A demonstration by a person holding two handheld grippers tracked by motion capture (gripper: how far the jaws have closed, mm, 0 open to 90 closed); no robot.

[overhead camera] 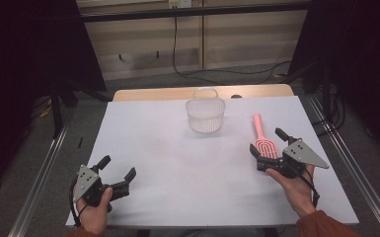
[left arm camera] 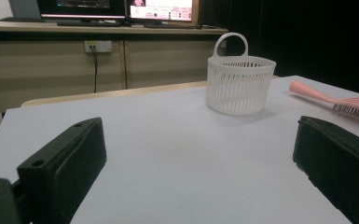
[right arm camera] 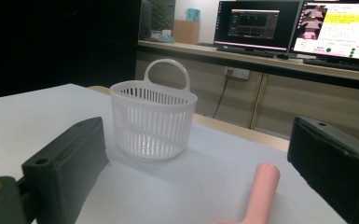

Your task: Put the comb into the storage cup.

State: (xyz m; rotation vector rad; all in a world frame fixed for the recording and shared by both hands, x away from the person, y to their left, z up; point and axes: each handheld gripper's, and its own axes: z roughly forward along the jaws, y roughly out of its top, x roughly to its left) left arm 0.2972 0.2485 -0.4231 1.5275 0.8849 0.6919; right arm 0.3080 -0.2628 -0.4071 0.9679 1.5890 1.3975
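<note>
brush [overhead camera: 263, 139] lay on the white table [overhead camera: 177, 163] at the right, pink, its handle pointing away toward the far edge and its vented head nearest the person. from above, the right gripper [overhead camera: 270, 148] sat with its jaws spread wide on either side of that head, not closed on it, a hand [overhead camera: 296, 185] behind it. the right gripper view gave something else: just the handle's rounded end rising between the two wide black jaws, with the white slotted basket [right arm camera: 153, 119] standing upright beyond and to the left. the left gripper view caught the brush [left arm camera: 340, 100] side-on, bristles facing down, to the right of the basket [left arm camera: 239, 79] and apart from it. the left gripper [overhead camera: 117, 174] rested low near the table's front left corner, jaws wide, holding nothing, well apart from brush and basket [overhead camera: 205, 112]. monitors [right arm camera: 294, 28] glowed on a desk behind; their writing was too small to read.
</note>
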